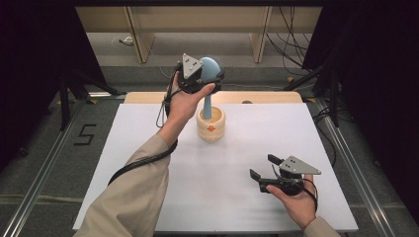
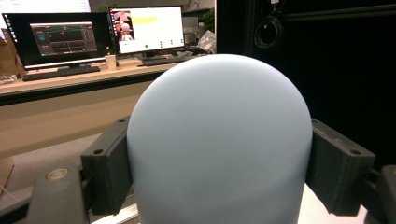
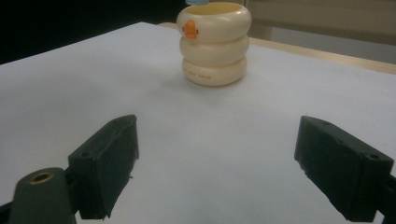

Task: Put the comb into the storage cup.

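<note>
1. A white table top [image 1: 148,148] on a wooden table [image 1: 148,97].
2. Grey floor [image 1: 44,163] – marked with a black "5" [image 1: 85,134].
3. Black curtains [image 1: 34,59] on both sides.
4. Cables [image 1: 291,29] hang at the back right.
5. A wooden desk [image 2: 60,84] – two lit monitors [image 2: 145,29] and keyboards [image 2: 60,72] on it.

Beige sleeves [image 1: 133,197]; black grippers, grey plates

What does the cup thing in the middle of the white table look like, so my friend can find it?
Start at the white table and look toward its far middle, just below the left gripper. There stands a short cream cup shaped like three fat rings stacked up. It has a small orange mark on its front, and a pale blue brush sticks up out of it.
</note>
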`<control>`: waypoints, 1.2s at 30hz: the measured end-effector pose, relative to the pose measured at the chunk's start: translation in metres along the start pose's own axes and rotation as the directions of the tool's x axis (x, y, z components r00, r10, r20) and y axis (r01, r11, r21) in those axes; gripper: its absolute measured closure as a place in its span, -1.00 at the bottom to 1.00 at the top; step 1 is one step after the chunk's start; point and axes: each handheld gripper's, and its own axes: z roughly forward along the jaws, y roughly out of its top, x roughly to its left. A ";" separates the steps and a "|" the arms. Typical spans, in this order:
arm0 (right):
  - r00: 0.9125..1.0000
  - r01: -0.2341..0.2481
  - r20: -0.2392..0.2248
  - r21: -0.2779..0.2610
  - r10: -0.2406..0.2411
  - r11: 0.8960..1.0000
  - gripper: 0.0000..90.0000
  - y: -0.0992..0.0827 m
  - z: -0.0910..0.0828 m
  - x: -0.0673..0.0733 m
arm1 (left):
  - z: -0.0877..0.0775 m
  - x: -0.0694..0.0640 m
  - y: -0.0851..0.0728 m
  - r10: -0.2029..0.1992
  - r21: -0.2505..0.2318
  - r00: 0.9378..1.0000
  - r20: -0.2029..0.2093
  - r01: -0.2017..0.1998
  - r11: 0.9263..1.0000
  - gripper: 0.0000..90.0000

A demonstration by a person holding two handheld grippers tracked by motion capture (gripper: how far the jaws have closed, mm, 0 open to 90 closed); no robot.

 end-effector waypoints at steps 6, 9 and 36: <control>1.000 0.000 0.000 0.000 0.000 1.000 -0.67 0.000 0.000 0.000 | 0.003 -0.001 -0.004 -0.004 0.007 1.000 0.005 0.004 1.000 -0.57; 1.000 0.000 0.000 0.002 0.000 1.000 -0.67 0.000 0.000 0.000 | 0.004 -0.002 -0.006 -0.005 0.011 1.000 0.008 0.005 1.000 -0.57; 1.000 -0.001 -0.002 0.002 0.001 1.000 -0.67 0.000 0.000 0.000 | 0.009 -0.005 -0.013 -0.009 0.022 1.000 0.023 0.008 1.000 -0.57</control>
